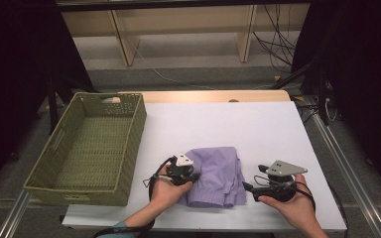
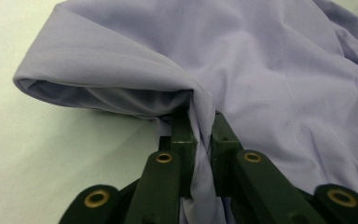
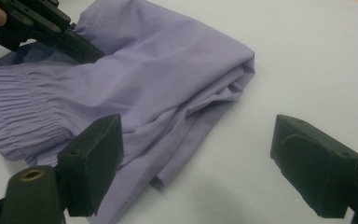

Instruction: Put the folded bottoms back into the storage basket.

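Note:
A folded lilac garment (image 1: 218, 173) with a gathered elastic band lies near the front edge of the white table (image 1: 228, 124). My left gripper (image 1: 194, 177) is at its left edge, its jaws pinched together on a fold of the cloth (image 2: 261, 70), which runs down between the two pads of the left gripper (image 2: 200, 126). My right gripper (image 1: 245, 187) rests low on the table by the garment's right side. The right gripper view shows its jaws wide apart (image 3: 205, 154), the left jaw over the cloth's edge (image 3: 158, 70), with nothing pressed. The left gripper (image 3: 91, 52) shows at the cloth's far side.
A green woven basket (image 1: 134, 144) stands empty along the table's left side. A wooden strip runs along the table's back edge, with cables and dark stands on the floor behind. A bare white surface stretches behind and right of the garment.

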`<state>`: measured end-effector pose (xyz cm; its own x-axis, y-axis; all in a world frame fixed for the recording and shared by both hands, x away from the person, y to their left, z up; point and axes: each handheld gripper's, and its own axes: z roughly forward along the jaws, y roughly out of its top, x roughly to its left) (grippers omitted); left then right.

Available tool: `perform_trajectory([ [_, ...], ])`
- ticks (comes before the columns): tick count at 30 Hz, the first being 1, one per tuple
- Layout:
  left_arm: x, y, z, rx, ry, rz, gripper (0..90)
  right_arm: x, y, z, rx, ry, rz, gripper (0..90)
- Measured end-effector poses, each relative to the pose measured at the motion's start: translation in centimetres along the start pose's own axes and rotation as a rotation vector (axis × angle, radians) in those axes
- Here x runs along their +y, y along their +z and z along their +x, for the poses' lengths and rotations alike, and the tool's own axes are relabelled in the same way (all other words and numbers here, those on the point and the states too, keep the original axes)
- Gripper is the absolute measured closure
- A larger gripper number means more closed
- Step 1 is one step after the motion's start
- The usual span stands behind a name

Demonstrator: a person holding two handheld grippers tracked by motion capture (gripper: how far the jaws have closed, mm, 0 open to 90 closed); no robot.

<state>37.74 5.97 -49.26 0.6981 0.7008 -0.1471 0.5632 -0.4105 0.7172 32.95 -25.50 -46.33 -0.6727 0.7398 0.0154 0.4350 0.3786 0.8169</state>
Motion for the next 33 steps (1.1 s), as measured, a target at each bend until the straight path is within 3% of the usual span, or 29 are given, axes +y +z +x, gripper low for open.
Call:
perform_trajectory([
  [11, 0.0, -0.2, 0.2, -0.03, -0.026, -0.023, 85.9, -0.1, -0.1, -0.2, -0.005, 0.004, 0.0, 18.2],
  [20, 0.8, -1.6, 0.4, -0.08, -0.051, -0.088, 86.0, -0.1, -0.1, -0.3, -0.008, 0.004, -0.008, 18.3],
  [24, 1.2, -2.1, 0.3, -0.11, -0.038, -0.12, 86.0, -0.1, -0.2, -0.3, -0.009, 0.006, -0.008, 18.4],
  [33, 1.9, -3.2, 0.2, -0.133, -0.008, -0.182, 86.0, -0.1, -0.4, -0.5, -0.011, 0.01, -0.033, 18.4],
])
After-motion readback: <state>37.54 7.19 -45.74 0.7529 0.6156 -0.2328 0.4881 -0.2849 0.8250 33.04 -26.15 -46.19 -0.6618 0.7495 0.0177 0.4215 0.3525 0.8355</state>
